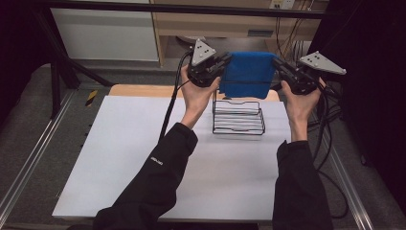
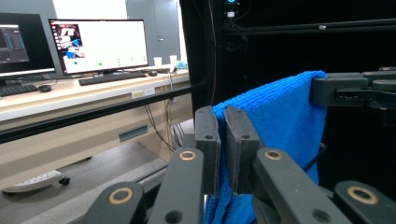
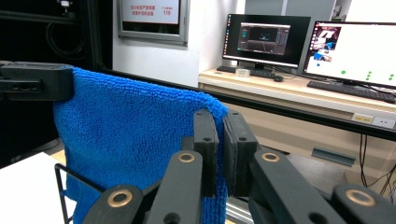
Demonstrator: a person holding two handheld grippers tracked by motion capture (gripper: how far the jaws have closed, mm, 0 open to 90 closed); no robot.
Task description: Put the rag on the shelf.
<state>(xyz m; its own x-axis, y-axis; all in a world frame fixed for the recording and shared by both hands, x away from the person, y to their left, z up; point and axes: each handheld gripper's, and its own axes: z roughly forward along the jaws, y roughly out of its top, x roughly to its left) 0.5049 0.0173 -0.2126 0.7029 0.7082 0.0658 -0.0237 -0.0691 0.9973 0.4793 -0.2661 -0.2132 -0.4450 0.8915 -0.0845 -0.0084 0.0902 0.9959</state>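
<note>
Towel [image 1: 249, 73]: blue, stretched flat between both claws, hanging in the air above the far edge of the rack [image 1: 238, 117], at the far middle of the counter [image 1: 143, 158].
Left claw [image 1: 225, 61]: clenched on the towel's upper left corner; in the left gripper view the two pads pinch the cloth edge [image 2: 223, 140].
Right claw [image 1: 277, 63]: clenched on the upper right corner; in the right gripper view the pads close on the cloth edge [image 3: 219, 140].
Rack: black wire, standing upright on the counter just near of the towel, bare; the towel's lower hem hangs near its far rail, and I cannot tell whether it touches.
Done so far: towel lifted clear, spread wide, held level over the rack.
Left to do, as I judge it: lower the towel onto the rack, drape it over the wires, then let go with both claws.
Count, towels: one.
Count, racks: one.
Count, claws: two, one in each hand.
Count, counters: one, with a white top.
</note>
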